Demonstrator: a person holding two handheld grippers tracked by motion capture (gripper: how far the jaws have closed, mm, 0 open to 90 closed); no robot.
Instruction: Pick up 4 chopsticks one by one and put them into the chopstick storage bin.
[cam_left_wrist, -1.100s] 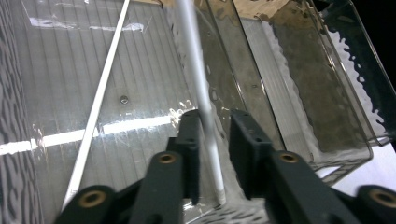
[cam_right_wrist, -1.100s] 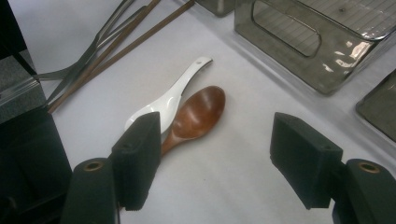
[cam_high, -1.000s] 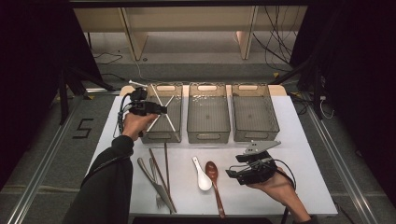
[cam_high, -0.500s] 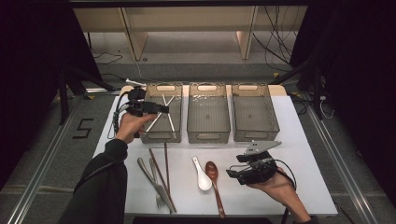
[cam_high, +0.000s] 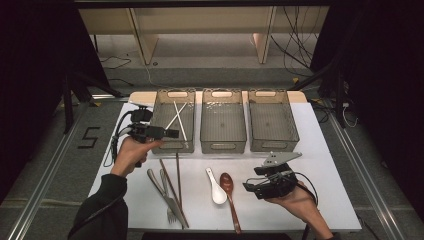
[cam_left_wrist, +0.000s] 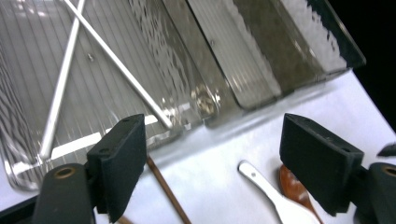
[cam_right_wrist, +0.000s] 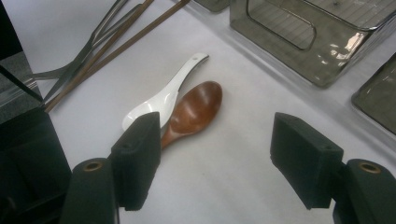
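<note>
Three smoky clear plastic bins stand in a row at the far side of the white worktop (cam_high: 325, 200), and the left bin (cam_high: 172, 97) holds two thin white chopsticks (cam_high: 178, 119) lying crossed on its ribbed floor. The left tongs (cam_high: 172, 133) hover at that bin's near left corner; their jaws have just been opening and now stand wide with nothing between them, the white sticks lying beyond in the bin. The right tongs (cam_high: 248, 187) rest low over the worktop on the right, gaping too and holding nothing, pointed toward the white ceramic soup spoon (cam_high: 215, 187) and the brown wooden spoon (cam_high: 229, 196), which lie side by side and touching.

Nearer the left hand lie a pair of brown wooden chopsticks (cam_high: 175, 185), a steel fork (cam_high: 168, 197) and a steel knife (cam_high: 161, 189), overlapping in a loose bundle. I'd judge the chopsticks light and stiff but slim and liable to roll, best pinched near the middle. The ceramic spoon looks glossy, slippery and breakable; its handle is the safer hold.

A large figure "5" (cam_high: 90, 137) is marked on the grey floor left of the worktop. I can read no other writing.
</note>
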